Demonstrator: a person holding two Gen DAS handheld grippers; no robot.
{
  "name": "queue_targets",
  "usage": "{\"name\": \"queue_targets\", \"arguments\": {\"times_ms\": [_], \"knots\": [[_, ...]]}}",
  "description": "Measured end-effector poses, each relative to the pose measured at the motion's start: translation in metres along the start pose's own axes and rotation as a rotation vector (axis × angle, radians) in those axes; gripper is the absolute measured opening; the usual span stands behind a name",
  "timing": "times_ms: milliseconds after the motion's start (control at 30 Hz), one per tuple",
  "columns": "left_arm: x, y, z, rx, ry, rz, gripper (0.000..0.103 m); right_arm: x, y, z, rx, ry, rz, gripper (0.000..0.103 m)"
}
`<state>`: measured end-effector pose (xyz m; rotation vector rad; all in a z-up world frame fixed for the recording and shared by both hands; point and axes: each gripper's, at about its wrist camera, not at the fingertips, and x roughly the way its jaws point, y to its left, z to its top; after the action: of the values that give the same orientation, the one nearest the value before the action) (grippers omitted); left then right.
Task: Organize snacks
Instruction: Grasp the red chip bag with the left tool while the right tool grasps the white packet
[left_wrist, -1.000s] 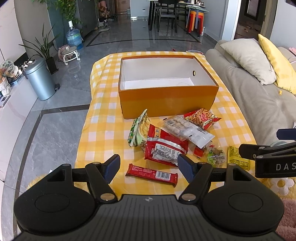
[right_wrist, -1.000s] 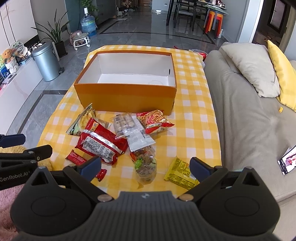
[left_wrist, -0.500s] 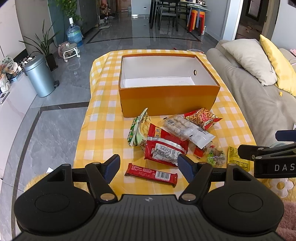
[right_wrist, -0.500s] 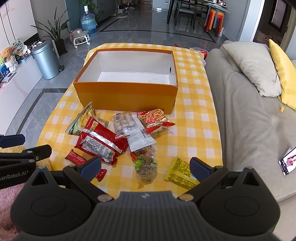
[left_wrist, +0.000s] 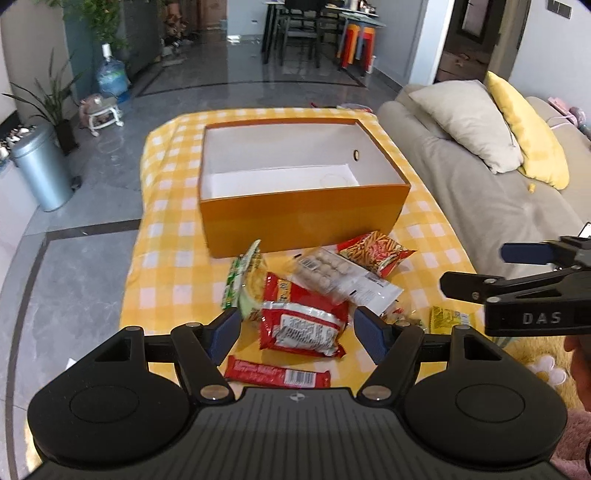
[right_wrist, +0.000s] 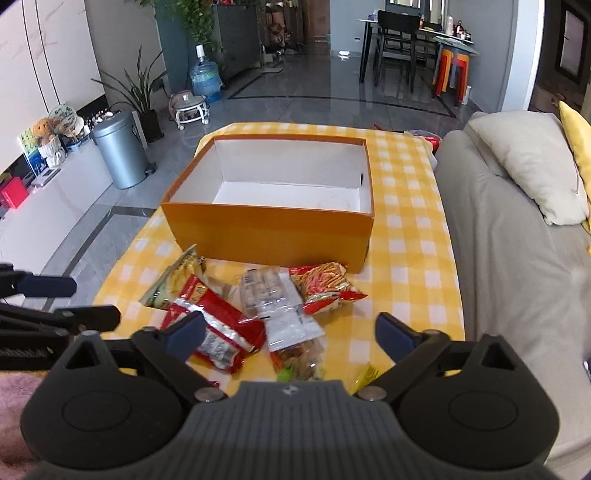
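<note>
snacks: we see the heap on the yellow checked cloth (left_wrist: 162, 236), just in front of the orange box (left_wrist: 303, 218), which holds none
red packet (left_wrist: 301, 325): top of heap, between left gripper (left_wrist: 297, 328) fingers
left gripper: jaws apart, gripping nothing
right gripper (right_wrist: 291, 334): jaws closing over the clear packet (right_wrist: 280, 306) (no contact yet)
our advice: take one packet by its edge, lift it clear of its neighbours
</note>
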<state>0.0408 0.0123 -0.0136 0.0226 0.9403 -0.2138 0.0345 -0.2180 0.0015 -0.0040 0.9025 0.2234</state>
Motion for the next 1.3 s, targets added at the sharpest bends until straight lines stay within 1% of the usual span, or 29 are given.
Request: {"name": "queue_targets", "arguments": {"times_ms": [33, 100, 133, 200, 267, 367, 533, 767, 833, 867, 933, 1067, 1100, 1133, 1200, 1267, 1300], "knots": [[0.007, 0.001, 0.003, -0.002, 0.013, -0.008, 0.083, 0.005, -0.003, 0.001, -0.002, 0.006, 0.006, 0.088], [0.021, 0.003, 0.006, -0.01, 0.041, -0.013, 0.083, 0.02, -0.008, 0.002, 0.001, 0.028, 0.028, 0.08], [0.028, 0.004, 0.007, -0.009, 0.051, -0.017, 0.083, 0.027, -0.009, 0.002, 0.002, 0.044, 0.039, 0.077], [0.043, 0.005, 0.007, -0.003, 0.082, -0.032, 0.082, 0.044, -0.011, 0.0, -0.003, 0.091, 0.056, 0.068], [0.06, 0.007, 0.005, 0.007, 0.106, -0.051, 0.082, 0.06, -0.01, -0.003, -0.006, 0.119, 0.065, 0.064], [0.082, 0.01, 0.003, 0.007, 0.141, -0.049, 0.082, 0.085, -0.01, -0.005, -0.008, 0.148, 0.088, 0.063], [0.108, 0.021, 0.0, -0.022, 0.177, -0.052, 0.082, 0.116, -0.005, -0.005, -0.064, 0.177, 0.102, 0.064], [0.133, 0.026, -0.001, -0.038, 0.224, -0.087, 0.081, 0.156, -0.007, -0.008, -0.142, 0.232, 0.096, 0.065], [0.139, 0.026, 0.0, -0.041, 0.234, -0.094, 0.08, 0.164, -0.008, -0.009, -0.155, 0.241, 0.101, 0.067], [0.141, 0.026, 0.001, -0.044, 0.239, -0.097, 0.079, 0.168, -0.008, -0.01, -0.158, 0.247, 0.108, 0.069], [0.147, 0.026, 0.002, -0.048, 0.252, -0.1, 0.079, 0.174, -0.009, -0.011, -0.163, 0.258, 0.12, 0.069], [0.151, 0.026, 0.004, -0.046, 0.265, -0.098, 0.067, 0.185, -0.008, -0.012, -0.178, 0.276, 0.131, 0.069], [0.15, 0.026, 0.005, -0.05, 0.262, -0.103, 0.063, 0.186, -0.007, -0.012, -0.18, 0.275, 0.134, 0.068], [0.148, 0.026, 0.006, -0.052, 0.258, -0.102, 0.061, 0.187, -0.007, -0.012, -0.182, 0.275, 0.138, 0.068], [0.144, 0.026, 0.01, -0.052, 0.248, -0.102, 0.052, 0.19, -0.004, -0.011, -0.193, 0.278, 0.143, 0.062], [0.139, 0.026, 0.014, -0.063, 0.239, -0.12, 0.046, 0.191, -0.002, -0.012, -0.207, 0.278, 0.141, 0.061], [0.136, 0.026, 0.017, -0.068, 0.236, -0.133, 0.044, 0.193, -0.001, -0.013, -0.21, 0.277, 0.141, 0.061]]}}
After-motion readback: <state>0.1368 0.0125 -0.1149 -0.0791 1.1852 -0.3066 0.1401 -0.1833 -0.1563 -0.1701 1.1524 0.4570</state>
